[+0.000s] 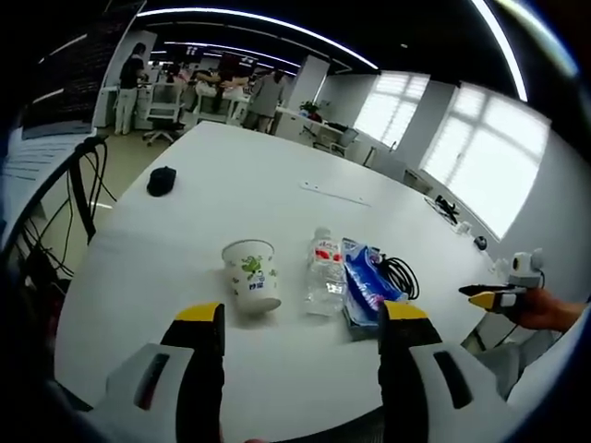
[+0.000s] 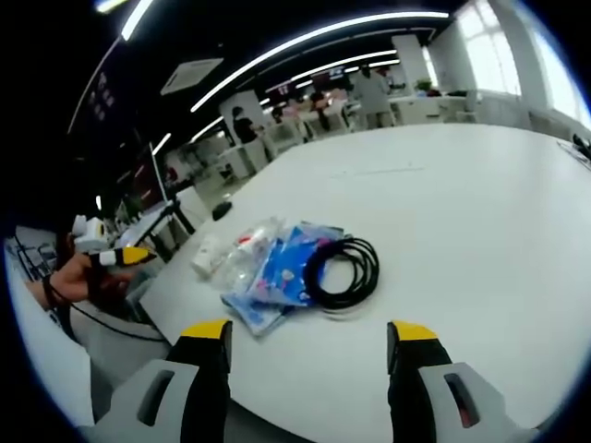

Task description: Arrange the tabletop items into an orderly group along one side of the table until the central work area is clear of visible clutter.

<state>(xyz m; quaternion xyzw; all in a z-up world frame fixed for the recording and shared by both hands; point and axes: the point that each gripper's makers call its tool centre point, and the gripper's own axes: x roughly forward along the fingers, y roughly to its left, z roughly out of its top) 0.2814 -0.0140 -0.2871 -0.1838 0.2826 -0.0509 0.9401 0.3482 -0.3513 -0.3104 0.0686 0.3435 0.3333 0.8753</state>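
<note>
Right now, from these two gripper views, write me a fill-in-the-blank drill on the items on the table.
1. The paper cup with green print stands ____ on the white table.
2. The clear plastic bottle lies between the cup and the ____ package.
3. The coiled cable is ____ in colour.
4. The left gripper has its fingers ____.

Missing words: upright; blue; black; open

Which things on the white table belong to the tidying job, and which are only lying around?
For the job:
paper cup
water bottle
blue packet
black cable coil

Just lying about:
black mouse, far from the group
white strip further back
small things at the table edge, too small to tell
</note>
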